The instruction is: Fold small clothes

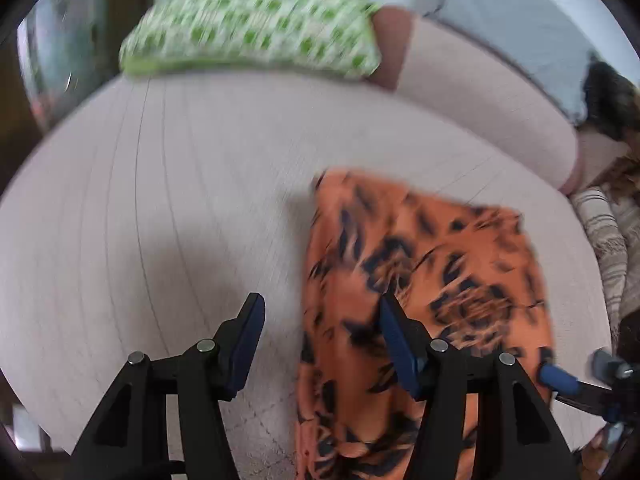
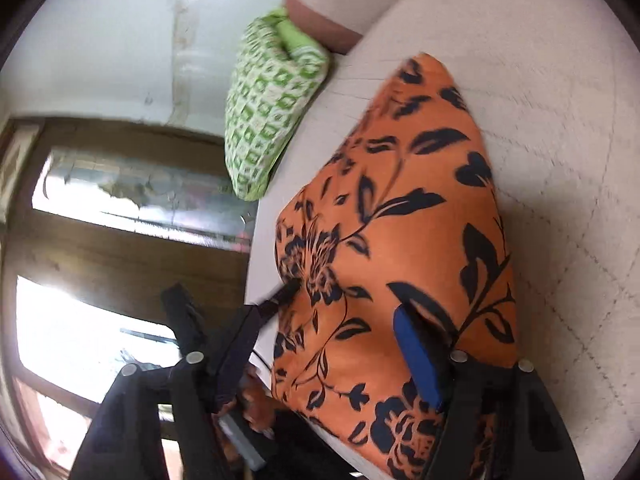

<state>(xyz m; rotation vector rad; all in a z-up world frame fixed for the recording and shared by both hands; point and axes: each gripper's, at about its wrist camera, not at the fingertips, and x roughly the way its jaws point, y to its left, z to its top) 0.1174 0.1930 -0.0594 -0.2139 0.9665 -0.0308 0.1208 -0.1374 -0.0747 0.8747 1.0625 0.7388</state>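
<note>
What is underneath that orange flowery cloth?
The orange cloth lies on a pale quilted cushion, which shows all around its edges. Whether anything is tucked beneath or folded inside the cloth cannot be seen, since the fabric covers it.

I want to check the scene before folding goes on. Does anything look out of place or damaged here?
Nothing stands out. The orange floral cloth lies flat on the pale bed cover, unspilled and untorn as far as the blur shows. The green patterned pillow sits at the far edge.

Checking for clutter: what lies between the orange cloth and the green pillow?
Only bare sofa seat separates the orange cloth from the green pillow; the left wrist view shows it.
</note>
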